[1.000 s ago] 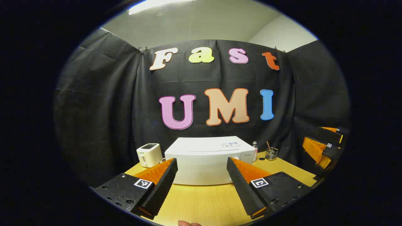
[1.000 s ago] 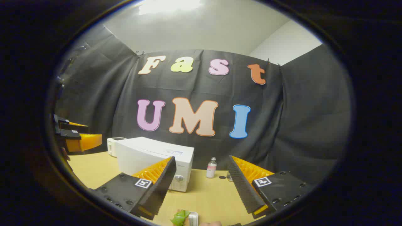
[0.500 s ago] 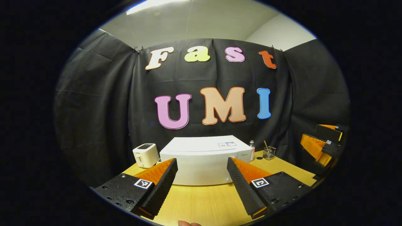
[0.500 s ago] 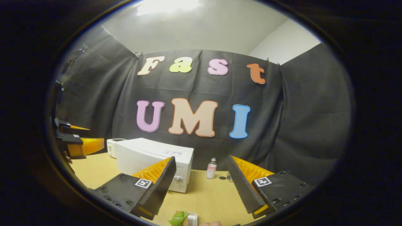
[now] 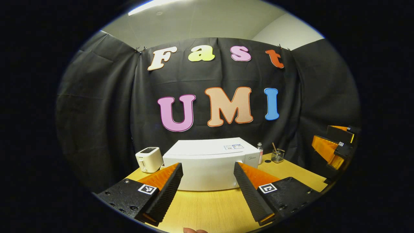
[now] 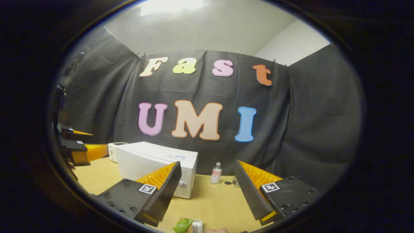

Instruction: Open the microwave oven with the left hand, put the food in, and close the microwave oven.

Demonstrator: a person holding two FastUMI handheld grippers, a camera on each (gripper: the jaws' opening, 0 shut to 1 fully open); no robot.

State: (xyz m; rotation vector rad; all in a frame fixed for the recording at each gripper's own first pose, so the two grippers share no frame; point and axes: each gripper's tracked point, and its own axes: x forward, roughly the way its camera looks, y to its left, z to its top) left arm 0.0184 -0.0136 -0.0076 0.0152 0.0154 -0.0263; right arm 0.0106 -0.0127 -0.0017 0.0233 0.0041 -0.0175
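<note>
Toward the tabletop's [image 5: 207,207] back edge: toaster [image 5: 148,159], shut microwave [image 5: 210,168], bottle [image 6: 215,173], glass jar [image 5: 277,156] holding a stick. Left gripper [image 5: 207,194] spread wide, empty, facing the door; right gripper [image 6: 207,194] likewise gaping. Food [image 6: 182,225] lies at the near edge. Judgement: approach the door's handle side squarely before pulling.

On my wooden table [image 5: 207,210] I see a white toaster [image 5: 148,159], a small bottle [image 6: 215,173], and what looks like a glass jar [image 5: 277,156].
</note>
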